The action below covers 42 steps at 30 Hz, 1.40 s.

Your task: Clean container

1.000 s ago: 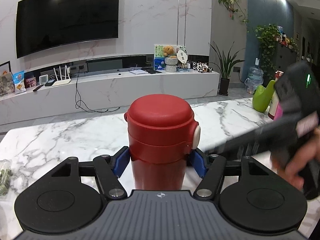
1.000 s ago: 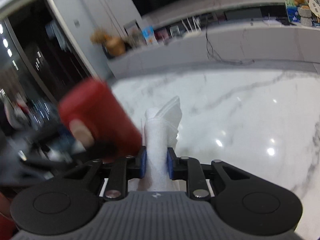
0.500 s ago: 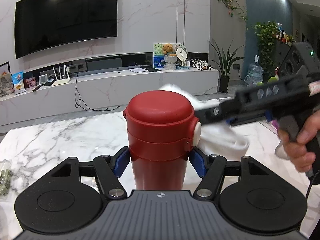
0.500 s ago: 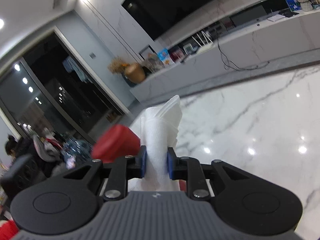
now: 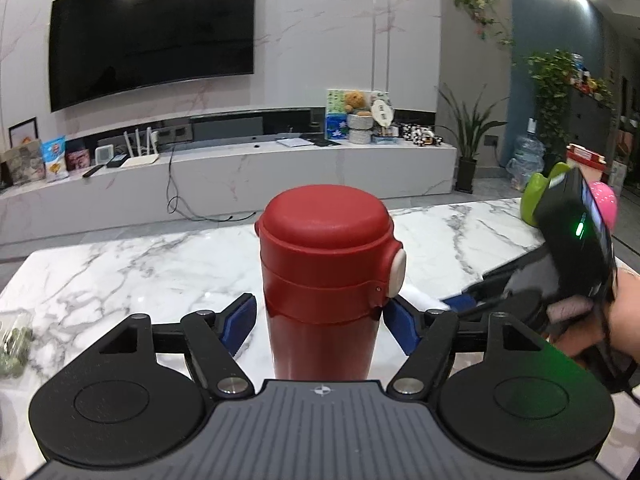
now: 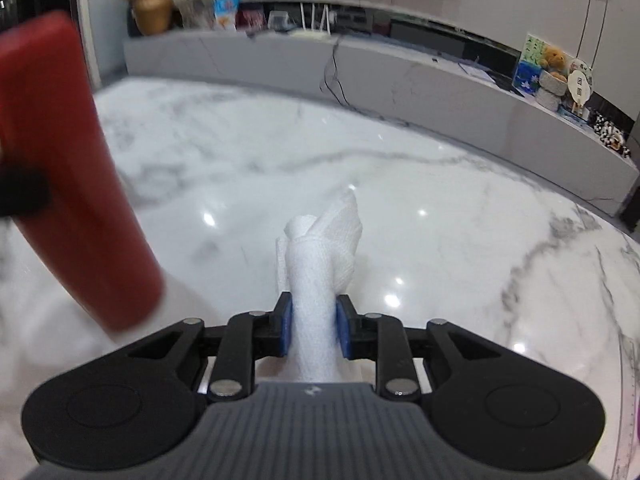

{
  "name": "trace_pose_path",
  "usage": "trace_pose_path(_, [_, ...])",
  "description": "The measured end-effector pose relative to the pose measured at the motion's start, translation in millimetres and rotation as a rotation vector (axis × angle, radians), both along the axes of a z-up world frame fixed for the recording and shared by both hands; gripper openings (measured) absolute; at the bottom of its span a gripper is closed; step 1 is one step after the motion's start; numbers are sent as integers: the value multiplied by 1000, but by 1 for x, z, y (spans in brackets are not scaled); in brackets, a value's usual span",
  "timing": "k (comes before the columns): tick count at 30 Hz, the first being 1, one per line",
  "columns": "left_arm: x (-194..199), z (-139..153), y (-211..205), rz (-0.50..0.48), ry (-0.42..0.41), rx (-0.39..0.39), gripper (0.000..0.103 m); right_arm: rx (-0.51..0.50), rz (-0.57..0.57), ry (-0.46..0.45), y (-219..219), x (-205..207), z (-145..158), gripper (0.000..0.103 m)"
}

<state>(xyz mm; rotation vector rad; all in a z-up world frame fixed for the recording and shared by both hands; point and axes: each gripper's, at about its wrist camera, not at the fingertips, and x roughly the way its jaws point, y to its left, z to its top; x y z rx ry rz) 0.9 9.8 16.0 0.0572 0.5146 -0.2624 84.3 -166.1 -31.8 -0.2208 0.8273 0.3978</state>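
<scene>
Marble table (image 5: 120,272): upright red flask (image 5: 326,280).

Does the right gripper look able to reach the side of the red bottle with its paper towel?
Probably yes. The right gripper, jaws opening around the paper towel, sits just beside the red bottle, with only bare marble table between.

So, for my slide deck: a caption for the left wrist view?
Left gripper jaws opening around an upright red flask on a marble table.
</scene>
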Motion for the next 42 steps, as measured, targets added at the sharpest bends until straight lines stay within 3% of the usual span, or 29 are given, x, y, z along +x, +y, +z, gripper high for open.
trace_pose_path(7, [2,-3,-1,-31,-2,26,63,19,20,5,5,0,2,46])
trace_pose_path(11, [5,-4,6,-109,-17,40,63,132,0,-2,-7,-9,13,56])
trace_pose_path(17, [12,-5,24,-193,-7,15,63,301,-92,-35,-32,-20,28,57])
trace_pose_path(22, [11,-6,20,-207,-10,31,63,302,-129,-41,-33,-25,22,51])
trace_pose_path(33, [5,-8,11,-161,-15,54,64,244,-114,-17,-14,-32,-7,51])
trace_pose_path(35, [4,-8,9,-151,-15,58,64,227,-111,-27,-13,-32,-10,45])
trace_pose_path(37, [3,-7,9,-138,-10,55,64,233,-95,-25,-13,-30,-10,32])
trace_pose_path(42, [-2,-4,9,-109,-10,53,64,300,-91,-11,-17,-24,-3,25])
